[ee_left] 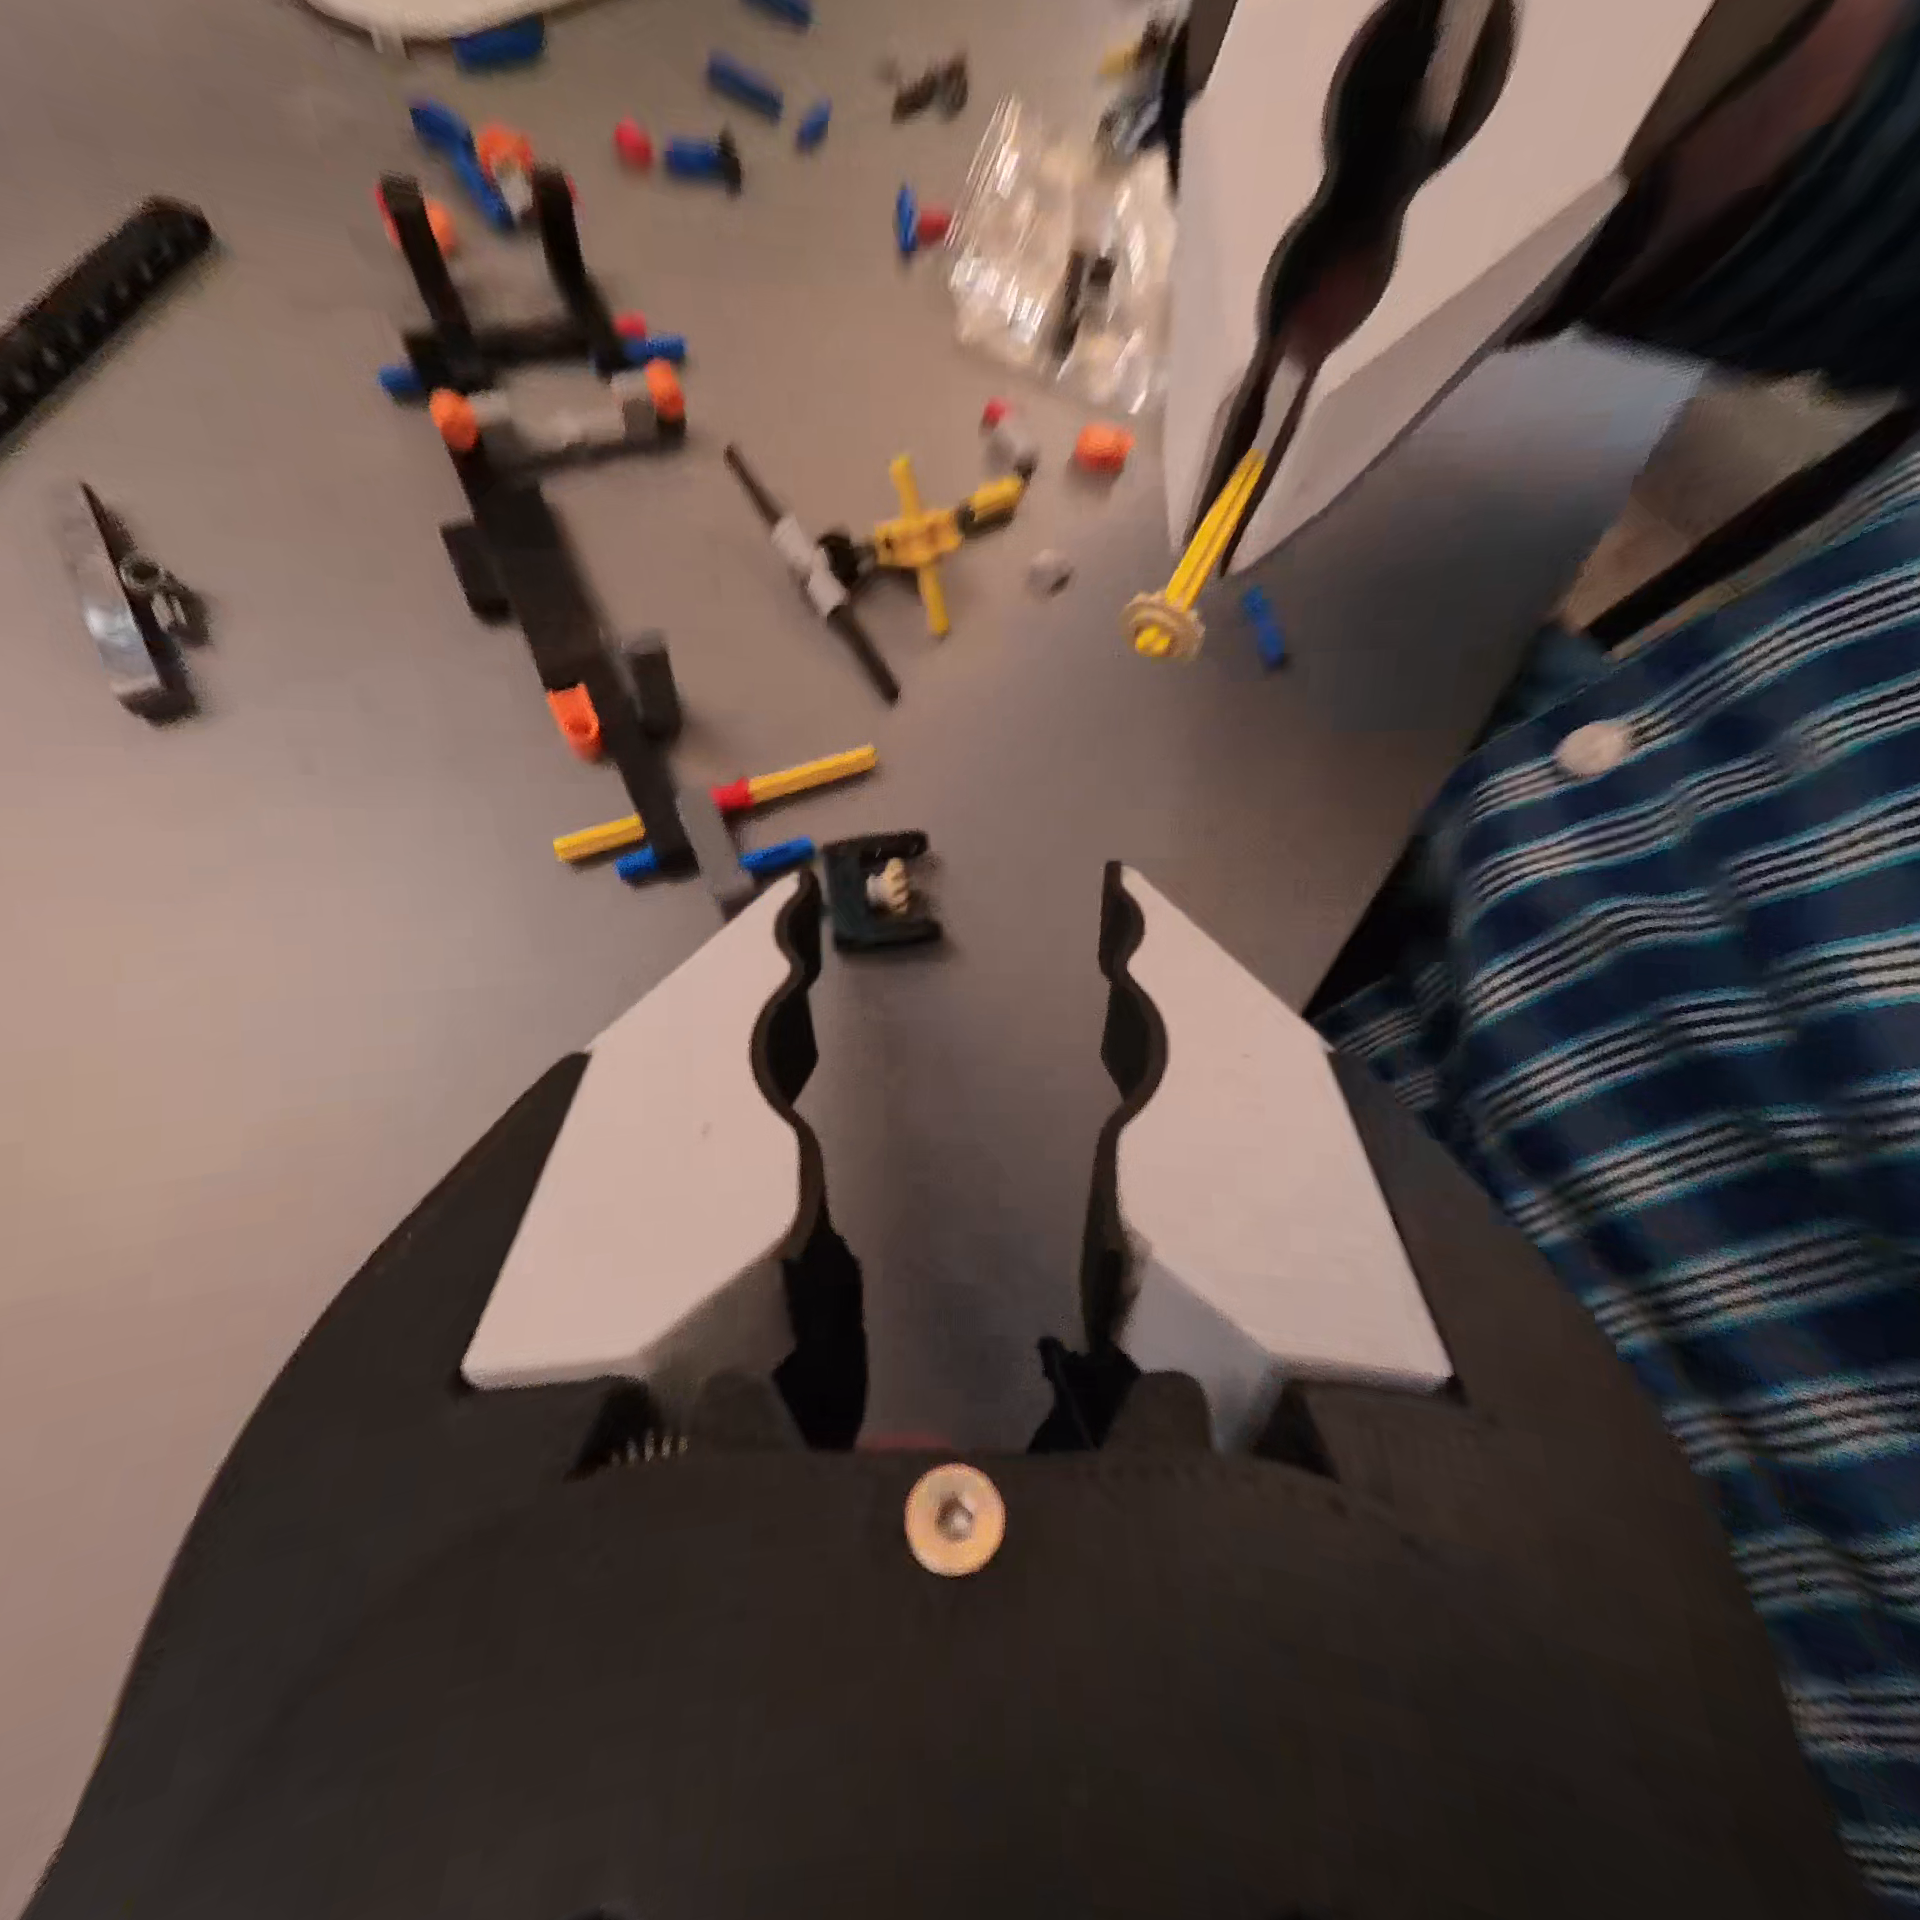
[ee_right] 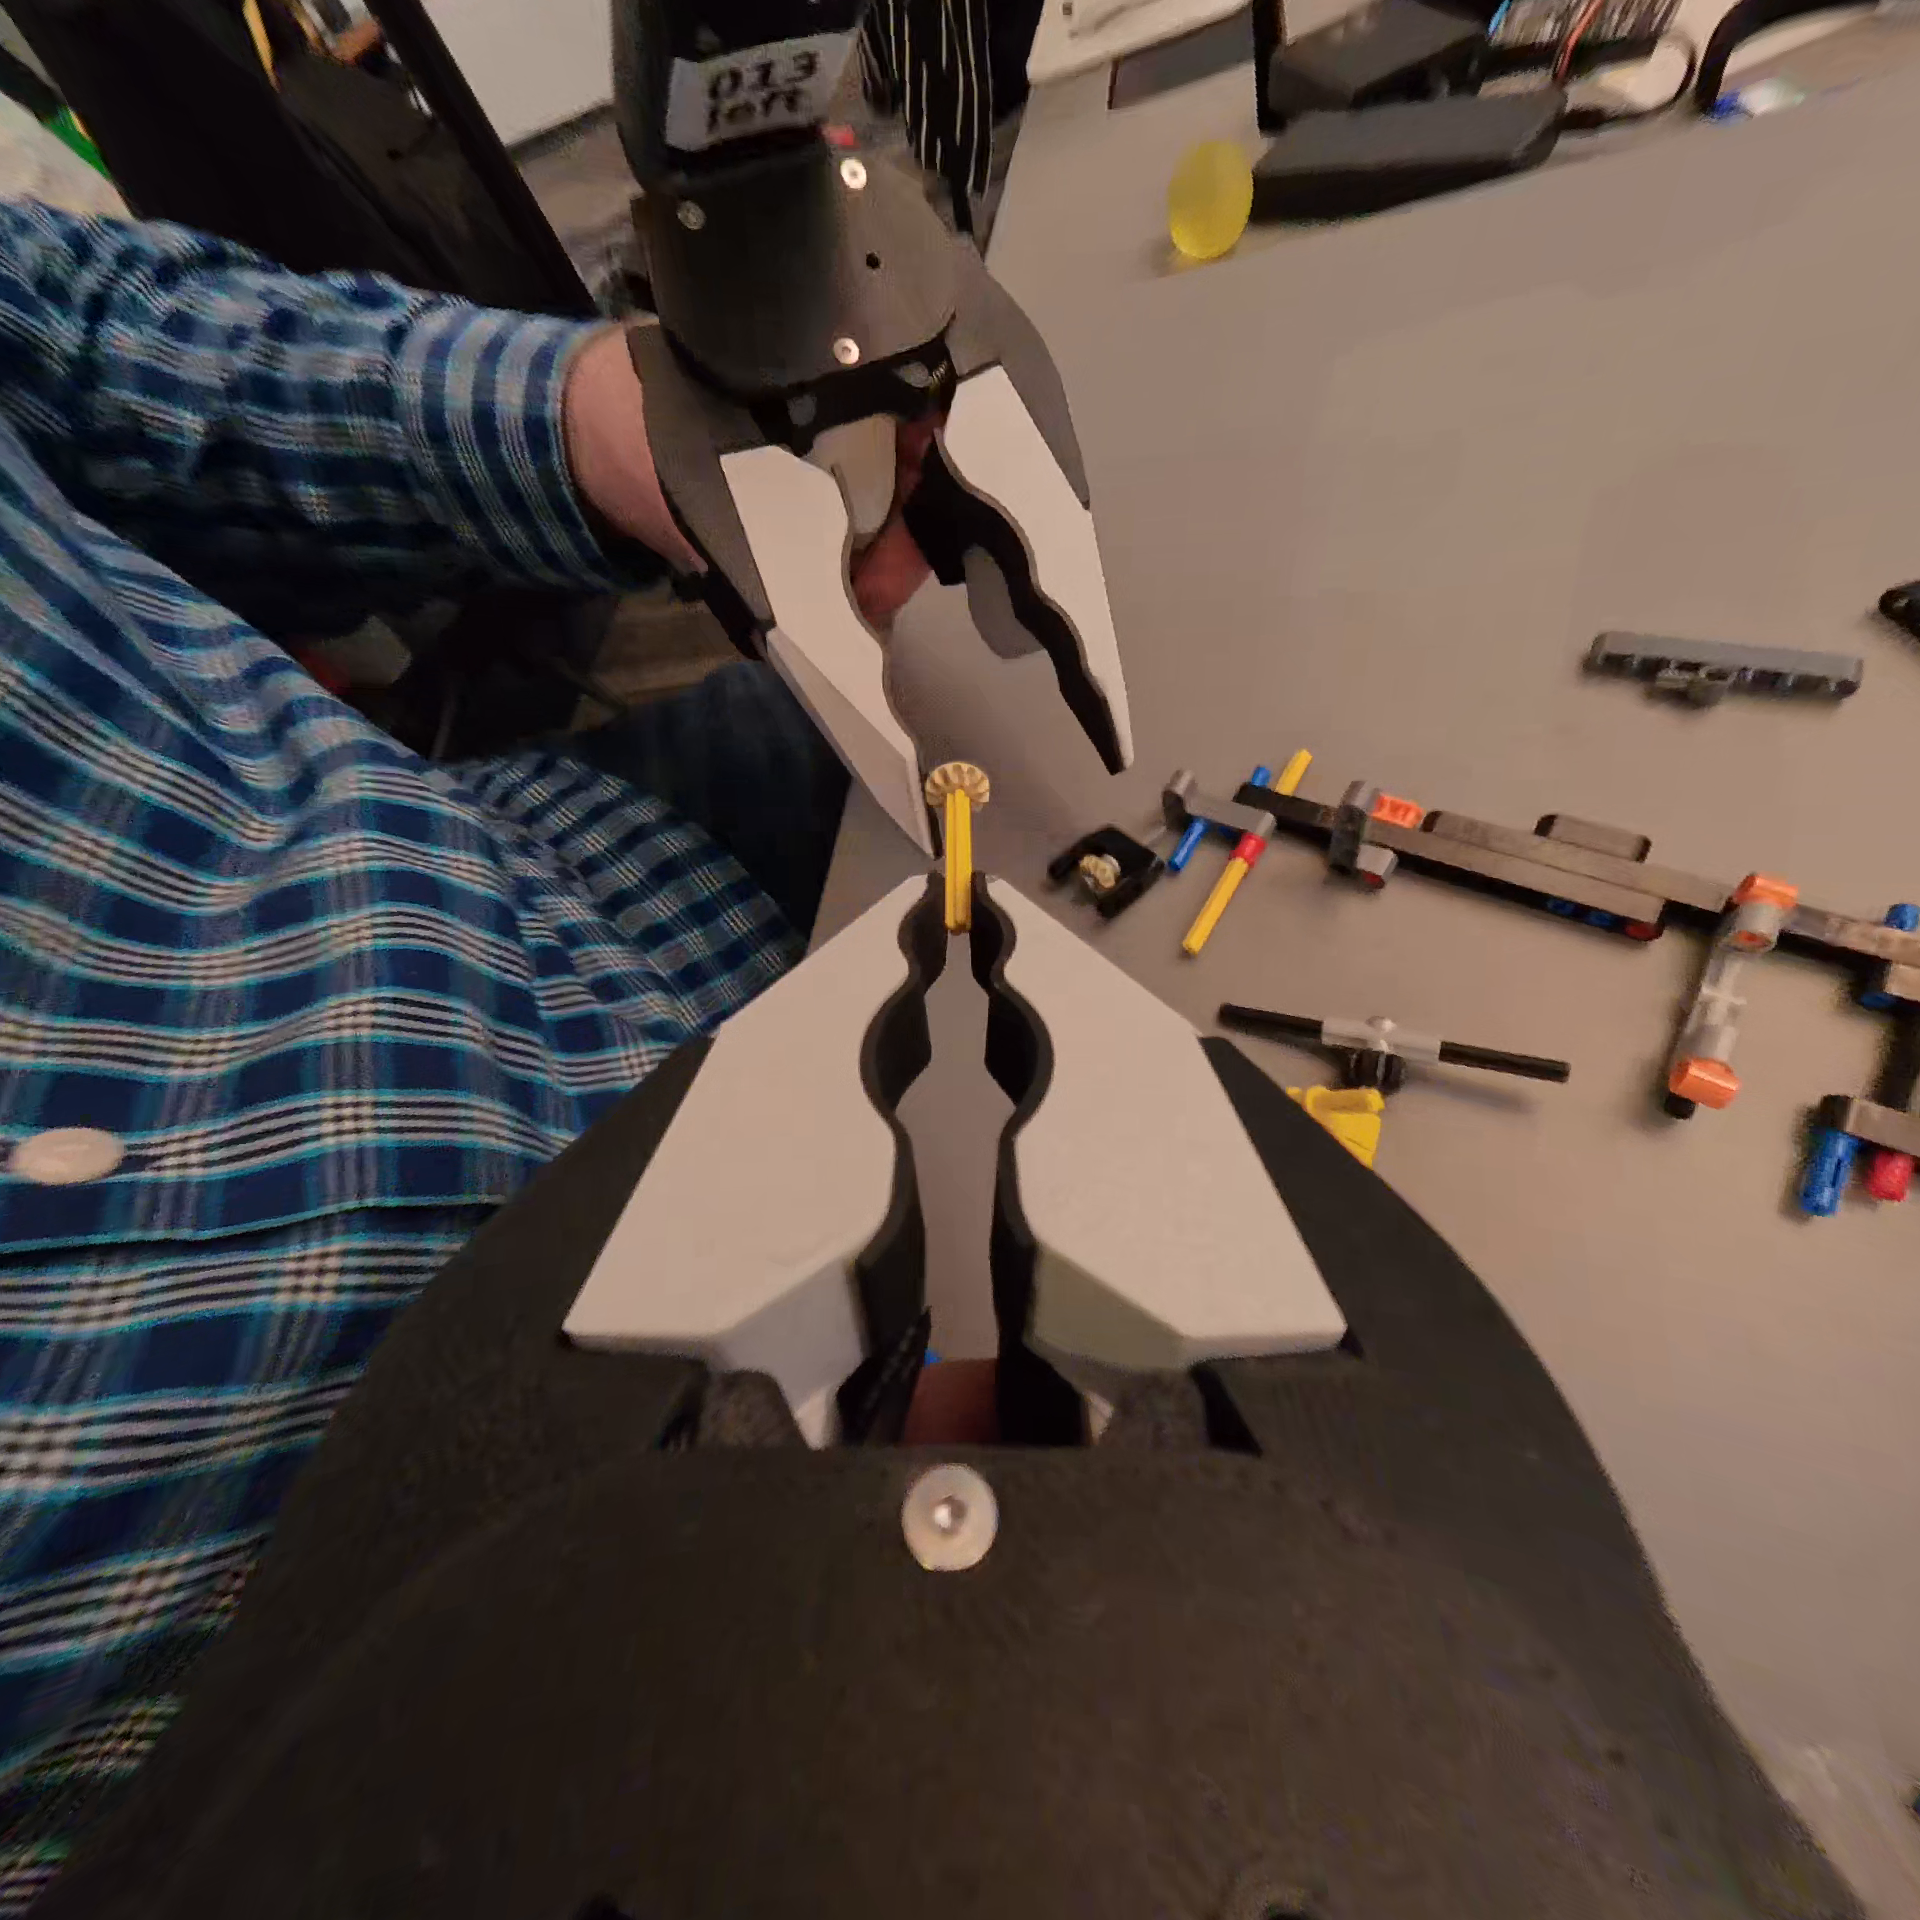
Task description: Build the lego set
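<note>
My right gripper [ee_right: 956,891] is shut on a yellow axle [ee_right: 957,868] with a tan gear [ee_right: 950,790] on its far end, held above the grey table near its edge. It also shows in the left wrist view [ee_left: 1236,499] with the axle [ee_left: 1210,540] and gear [ee_left: 1162,625]. My left gripper [ee_left: 956,891] is open and empty, its fingertips close beside the gear in the right wrist view [ee_right: 1018,800]. A small black frame with a tan gear inside [ee_left: 883,894] [ee_right: 1107,868] lies on the table just beyond it. The long black beam assembly [ee_left: 561,603] [ee_right: 1558,862] lies farther out.
A yellow cross piece on a black axle [ee_left: 914,540] and a yellow axle with a red bush [ee_left: 800,779] lie by the assembly. A clear parts bag [ee_left: 1049,260], loose blue and red pins [ee_left: 727,94] and a black toothed beam [ee_left: 94,301] lie farther off. A person's plaid shirt [ee_right: 260,831] is at the table edge.
</note>
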A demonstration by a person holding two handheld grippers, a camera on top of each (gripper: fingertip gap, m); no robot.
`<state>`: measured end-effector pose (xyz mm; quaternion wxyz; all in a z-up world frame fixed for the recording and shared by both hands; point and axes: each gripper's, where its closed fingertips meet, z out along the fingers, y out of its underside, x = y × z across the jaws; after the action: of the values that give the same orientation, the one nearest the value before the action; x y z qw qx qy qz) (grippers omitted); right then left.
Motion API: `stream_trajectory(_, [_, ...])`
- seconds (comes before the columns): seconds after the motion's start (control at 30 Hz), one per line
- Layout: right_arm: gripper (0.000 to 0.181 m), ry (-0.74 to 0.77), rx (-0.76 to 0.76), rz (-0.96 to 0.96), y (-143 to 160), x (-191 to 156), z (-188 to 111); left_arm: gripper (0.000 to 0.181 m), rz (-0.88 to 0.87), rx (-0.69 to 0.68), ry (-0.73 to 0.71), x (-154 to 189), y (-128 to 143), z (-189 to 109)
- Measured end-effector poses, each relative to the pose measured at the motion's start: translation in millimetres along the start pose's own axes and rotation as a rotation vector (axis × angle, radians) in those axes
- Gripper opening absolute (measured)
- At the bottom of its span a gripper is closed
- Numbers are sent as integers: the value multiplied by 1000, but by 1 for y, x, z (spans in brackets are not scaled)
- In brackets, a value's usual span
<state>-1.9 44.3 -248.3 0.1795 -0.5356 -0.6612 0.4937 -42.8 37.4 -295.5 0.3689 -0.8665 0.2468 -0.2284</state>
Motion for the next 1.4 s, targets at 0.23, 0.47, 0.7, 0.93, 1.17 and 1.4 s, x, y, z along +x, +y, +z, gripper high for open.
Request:
stream_trajectory(0.23, [2,-24,-146,11,27,15,24,44,63,-121,-106,-17,19,16])
stream_trajectory(0.47, [2,-35,-188,6,33,22,32,24,102,-130,-118,-16,19,19])
stream_trajectory(0.7, [2,-29,-198,7,37,25,30,22,136,-127,-118,-15,18,21])
stream_trajectory(0.93, [2,-37,-216,0,41,23,35,22,146,-120,-90,-13,18,22])
stream_trajectory(1.17, [2,-46,-219,3,43,23,36,22,191,-138,-71,-10,20,21])
stream_trajectory(1.4, [2,-51,-220,3,44,22,34,28,201,-143,-67,-10,20,18])
